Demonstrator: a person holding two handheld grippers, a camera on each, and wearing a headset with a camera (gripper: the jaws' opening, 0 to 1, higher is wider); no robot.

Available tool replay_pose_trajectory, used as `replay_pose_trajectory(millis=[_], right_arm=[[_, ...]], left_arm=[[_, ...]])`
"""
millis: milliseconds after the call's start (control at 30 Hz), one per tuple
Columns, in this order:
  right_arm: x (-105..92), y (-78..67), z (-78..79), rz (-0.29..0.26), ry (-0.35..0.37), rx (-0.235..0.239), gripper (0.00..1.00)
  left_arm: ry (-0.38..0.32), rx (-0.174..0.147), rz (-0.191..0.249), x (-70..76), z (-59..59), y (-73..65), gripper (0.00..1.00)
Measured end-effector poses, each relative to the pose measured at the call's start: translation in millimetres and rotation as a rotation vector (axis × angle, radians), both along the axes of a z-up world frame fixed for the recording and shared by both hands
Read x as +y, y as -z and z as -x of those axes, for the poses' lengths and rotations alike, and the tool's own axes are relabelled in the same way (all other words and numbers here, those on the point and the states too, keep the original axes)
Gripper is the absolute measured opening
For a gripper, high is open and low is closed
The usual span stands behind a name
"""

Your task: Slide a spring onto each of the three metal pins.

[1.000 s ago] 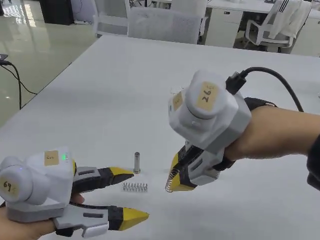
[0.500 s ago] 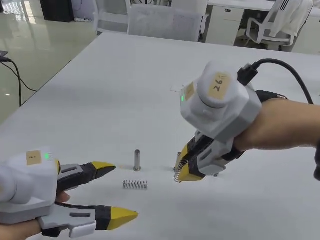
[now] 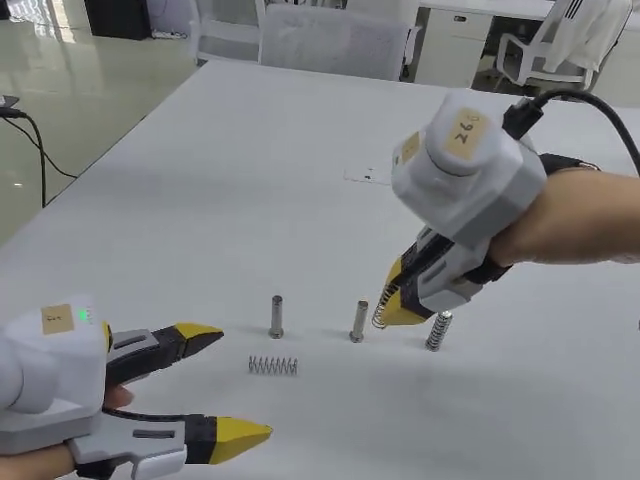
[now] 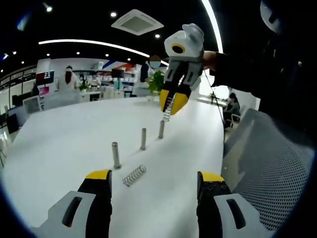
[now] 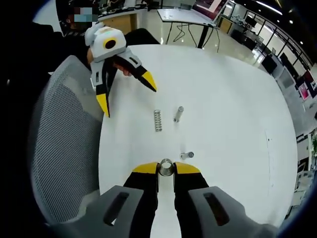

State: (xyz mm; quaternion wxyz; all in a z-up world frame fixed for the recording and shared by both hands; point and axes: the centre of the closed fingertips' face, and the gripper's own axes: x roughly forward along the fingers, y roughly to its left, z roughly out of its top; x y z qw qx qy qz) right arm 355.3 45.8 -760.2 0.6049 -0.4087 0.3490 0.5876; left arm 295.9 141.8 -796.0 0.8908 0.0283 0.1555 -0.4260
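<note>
Three metal pins stand in a row on the white table (image 3: 250, 180). The left pin (image 3: 276, 315) and the middle pin (image 3: 359, 321) are bare; the right pin (image 3: 437, 330) carries a spring. My right gripper (image 3: 398, 305) is shut on a spring (image 3: 381, 311), tilted just above and right of the middle pin. In the right gripper view that spring (image 5: 166, 167) sits between my jaws with the middle pin (image 5: 186, 155) right beyond it. A loose spring (image 3: 272, 366) lies in front of the left pin. My left gripper (image 3: 230, 385) is open, empty, near the front edge.
In the left gripper view the pins (image 4: 143, 139) recede toward the right gripper (image 4: 173, 99), with the loose spring (image 4: 134, 175) ahead of my own open left gripper (image 4: 154, 178). Office chairs (image 3: 330, 40) stand beyond the far edge. A mesh chair back (image 5: 64, 148) is beside the table.
My right gripper has carried its spring to the right, uncovering the middle pin and the spring-covered right pin. The left gripper drifted slightly lower-left, still open.
</note>
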Motion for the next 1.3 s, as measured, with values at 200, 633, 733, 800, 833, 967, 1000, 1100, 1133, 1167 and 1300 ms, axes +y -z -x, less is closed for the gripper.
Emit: replay_pose_trajectory(millis=[200, 633, 733, 800, 833, 967, 1000, 1100, 1133, 1167, 1300], right_arm=[[2.7, 2.1, -15.9, 0.007, 0.012, -0.011, 0.08], [12.1, 13.0, -36.2, 0.016, 0.02, -0.037, 0.08], [13.9, 15.7, -39.4, 0.018, 0.02, -0.042, 0.08], [15.1, 18.1, -40.3, 0.02, 0.018, -0.04, 0.08], [16.5, 20.4, -41.6, 0.022, 0.017, -0.035, 0.08], [16.1, 26.5, -40.4, 0.041, 0.016, -0.029, 0.08], [14.8, 28.3, -40.6, 0.05, 0.016, -0.032, 0.08], [14.8, 29.0, -38.9, 0.048, 0.02, -0.02, 0.08], [15.1, 29.3, -39.0, 0.047, 0.02, -0.021, 0.08], [14.9, 29.7, -39.1, 0.051, 0.02, -0.023, 0.08], [16.2, 31.8, -39.5, 0.044, 0.023, -0.012, 0.08]], left_arm=[[-0.002, 0.002, -0.001, 1.1, 0.4, 1.3, 0.66], [-0.008, 0.004, -0.004, 4.5, 1.2, 1.9, 0.65], [-0.008, 0.004, -0.004, 4.5, 1.3, 1.8, 0.65], [-0.007, 0.006, -0.006, 4.7, 1.6, 2.5, 0.65], [-0.007, 0.007, -0.005, 4.8, 1.6, 2.7, 0.64], [-0.009, 0.009, -0.004, 5.6, 1.5, 3.3, 0.64], [-0.01, 0.009, -0.003, 5.9, 1.5, 3.2, 0.64], [-0.012, 0.009, -0.003, 6.7, 1.2, 3.5, 0.64], [-0.011, 0.01, -0.003, 7.0, 1.2, 3.8, 0.64], [-0.011, 0.011, -0.004, 7.1, 1.1, 4.0, 0.64], [-0.01, 0.011, -0.004, 7.2, 0.7, 4.0, 0.63]])
